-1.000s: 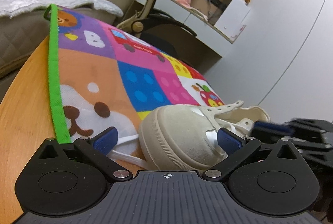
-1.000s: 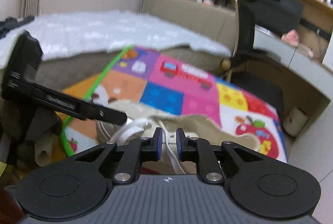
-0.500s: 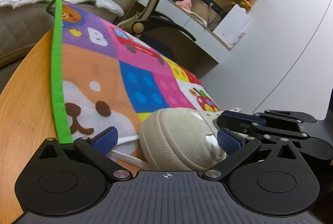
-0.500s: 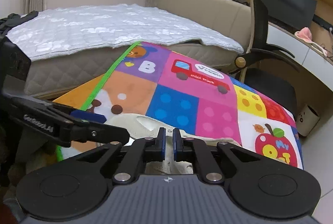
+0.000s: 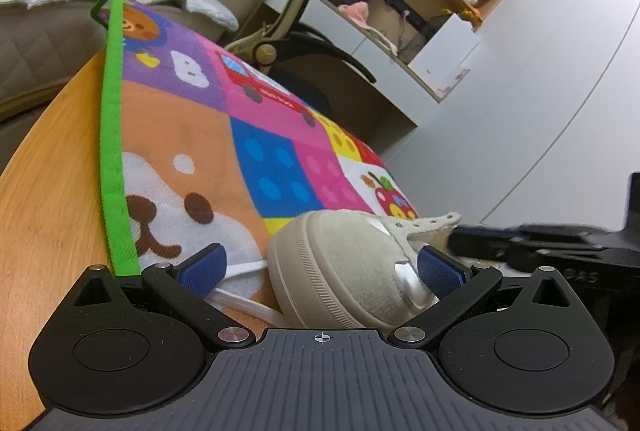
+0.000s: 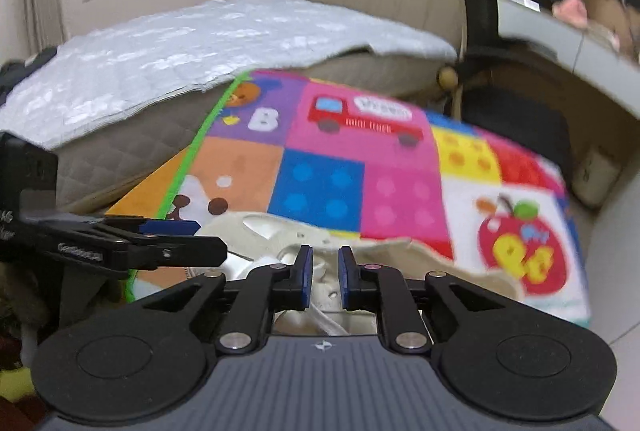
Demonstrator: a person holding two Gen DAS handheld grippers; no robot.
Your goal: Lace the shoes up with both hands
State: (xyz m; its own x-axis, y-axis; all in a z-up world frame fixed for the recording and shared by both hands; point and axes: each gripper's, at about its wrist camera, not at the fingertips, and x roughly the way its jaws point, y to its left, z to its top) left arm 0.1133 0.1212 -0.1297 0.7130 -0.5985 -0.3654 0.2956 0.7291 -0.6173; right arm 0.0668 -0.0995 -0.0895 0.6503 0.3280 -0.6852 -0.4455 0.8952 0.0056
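Beige shoe (image 5: 340, 271) toe btwn wide left gripper (image 5: 320, 267) jaws; right gripper (image 6: 323, 277) jaws narrow, opening, empty

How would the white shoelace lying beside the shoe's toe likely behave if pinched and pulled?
Probably floppy: the shoelace lies in loose, flat curves on the mat beside the shoe. It looks flat and woven, so pads would likely grip it without much slipping. Pulled hard, it may drag the shoe, which seems light and rests free on the mat.

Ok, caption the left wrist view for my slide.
Left gripper straddles the shoe's toe on the mat.
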